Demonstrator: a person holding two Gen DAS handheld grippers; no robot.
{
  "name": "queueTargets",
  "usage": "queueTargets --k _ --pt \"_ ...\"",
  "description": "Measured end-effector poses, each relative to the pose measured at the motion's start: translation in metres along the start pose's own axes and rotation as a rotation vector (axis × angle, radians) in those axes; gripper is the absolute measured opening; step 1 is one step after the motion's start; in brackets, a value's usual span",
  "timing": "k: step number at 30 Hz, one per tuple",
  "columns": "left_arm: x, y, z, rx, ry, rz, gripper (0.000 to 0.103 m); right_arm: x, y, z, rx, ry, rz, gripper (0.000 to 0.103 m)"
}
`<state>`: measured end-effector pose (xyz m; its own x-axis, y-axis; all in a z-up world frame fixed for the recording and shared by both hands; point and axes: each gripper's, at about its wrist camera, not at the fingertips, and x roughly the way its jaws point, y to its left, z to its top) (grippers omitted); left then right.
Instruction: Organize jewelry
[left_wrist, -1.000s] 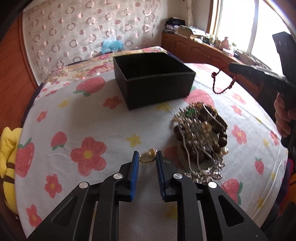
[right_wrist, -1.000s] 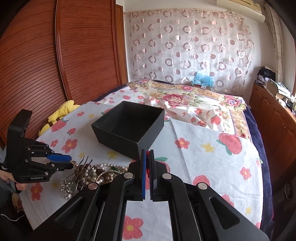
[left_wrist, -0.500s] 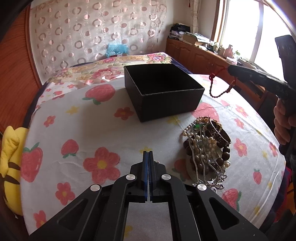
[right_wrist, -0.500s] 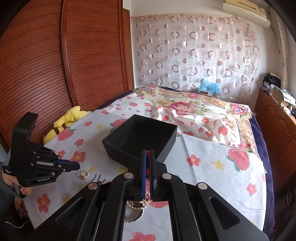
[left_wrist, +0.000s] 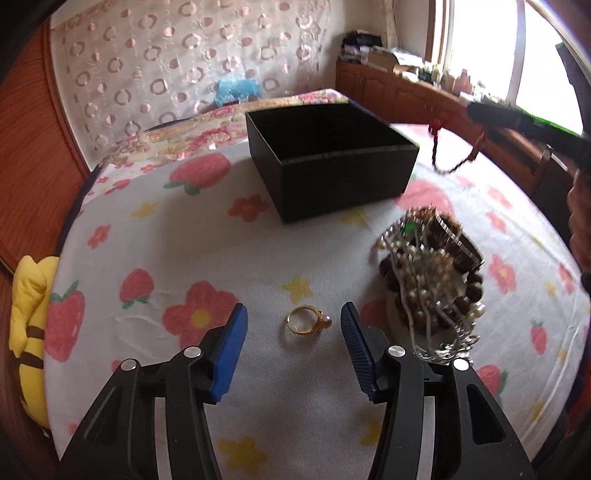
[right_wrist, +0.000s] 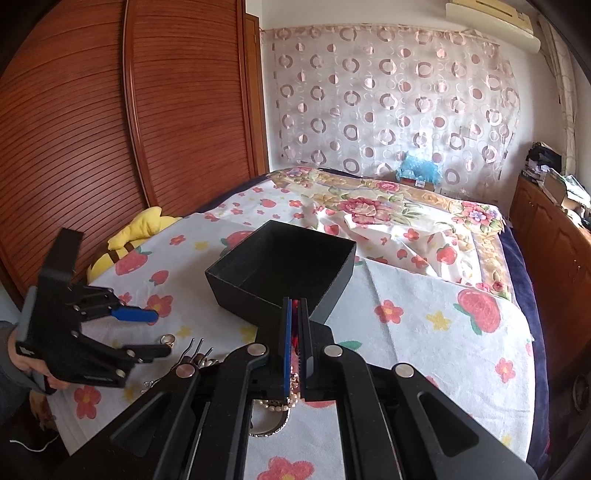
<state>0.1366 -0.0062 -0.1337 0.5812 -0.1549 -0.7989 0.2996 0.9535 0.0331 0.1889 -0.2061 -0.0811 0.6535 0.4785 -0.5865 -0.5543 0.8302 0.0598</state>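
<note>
Our left gripper (left_wrist: 293, 317) has just been opening; jaws now stand about halfway apart w/ the gold ring (left_wrist: 308, 320) lying flat on the cloth between the blue pads (left_wrist: 231, 343), touching neither. So nothing held on that side. The ring sits a bit ahead of the tips, roughly centred, its small stone turned toward the right-hand pad.

Our right gripper (right_wrist: 294, 332) is pinched tight on a red bead string (left_wrist: 448, 155), which dangles from it beside the black box (left_wrist: 328, 158); in the left wrist view the string hangs just right of the box's near corner, not yet over the opening.

Key relation: the ring lies straight ahead and slightly below the left tool, so a short push fwd and down, then a squeeze, looks like the coming move. Flat ring on soft cloth may slip or tip; we'd judge the pads need to catch the band across its width. Left hand is plainly nearer.

Beyond that, the jewelry pile (left_wrist: 428, 280) sits right of the ring, box further back.
</note>
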Motion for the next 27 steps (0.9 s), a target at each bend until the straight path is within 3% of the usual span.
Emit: queueTargets --k 2,5,13,27 --pt "0.003 -0.004 -0.001 0.019 0.006 0.003 0.043 0.0 0.0 0.0 -0.003 0.0 -0.001 0.004" --pt "0.001 -0.007 -0.002 0.033 0.003 -0.017 0.024 0.001 -0.001 0.0 -0.003 0.002 -0.001 0.004" --pt "-0.014 -0.005 0.004 0.012 -0.05 -0.001 0.024 0.006 0.001 0.004 -0.007 0.007 0.006 0.004" --pt "-0.025 0.004 0.07 -0.016 -0.155 -0.005 0.024 0.06 -0.006 0.047 0.023 0.04 0.074 0.004"
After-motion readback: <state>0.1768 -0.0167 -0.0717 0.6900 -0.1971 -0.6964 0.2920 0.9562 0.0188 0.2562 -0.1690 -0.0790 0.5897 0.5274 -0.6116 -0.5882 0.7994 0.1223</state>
